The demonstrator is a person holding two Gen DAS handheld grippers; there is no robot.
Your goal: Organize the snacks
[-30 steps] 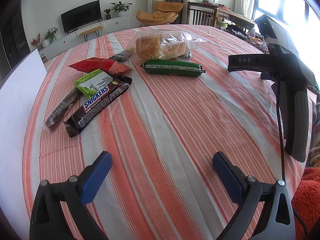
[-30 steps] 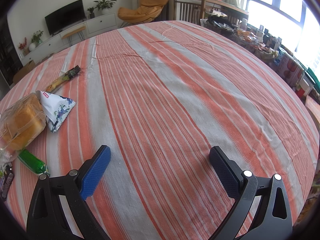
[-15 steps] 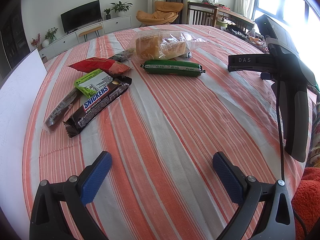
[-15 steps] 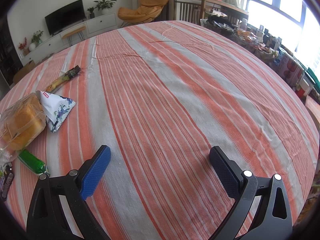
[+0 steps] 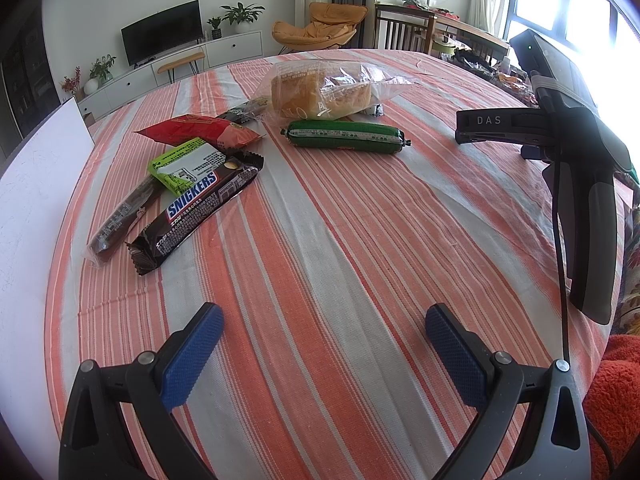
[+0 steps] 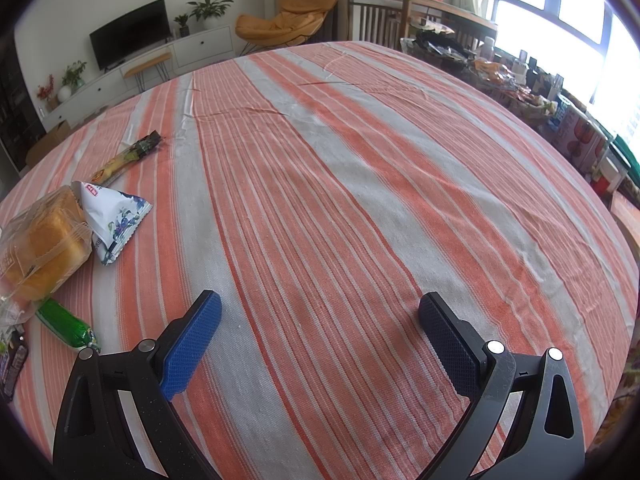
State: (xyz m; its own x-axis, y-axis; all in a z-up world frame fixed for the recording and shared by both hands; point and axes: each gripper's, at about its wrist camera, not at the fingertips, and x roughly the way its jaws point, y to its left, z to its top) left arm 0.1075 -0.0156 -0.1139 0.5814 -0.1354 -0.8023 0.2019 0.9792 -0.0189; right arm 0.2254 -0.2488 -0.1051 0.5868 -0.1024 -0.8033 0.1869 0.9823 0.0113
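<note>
Snacks lie on the striped tablecloth. In the left wrist view: a Snickers bar (image 5: 196,216), a green-white packet (image 5: 186,164), a red packet (image 5: 192,130), a brown stick snack (image 5: 120,218), a green sausage (image 5: 346,138) and a bagged bread (image 5: 320,90). My left gripper (image 5: 322,344) is open and empty, well short of them. In the right wrist view the bread (image 6: 42,246), a white-blue packet (image 6: 114,218), a yellow stick snack (image 6: 126,158) and the sausage (image 6: 66,324) lie at the left. My right gripper (image 6: 318,332) is open and empty over bare cloth.
A white board (image 5: 38,188) stands at the table's left edge. The right gripper's body (image 5: 580,152) hangs at the right of the left wrist view. A red fleece (image 5: 616,392) lies at the lower right. Chairs and a cluttered side table (image 6: 500,72) stand beyond the far edge.
</note>
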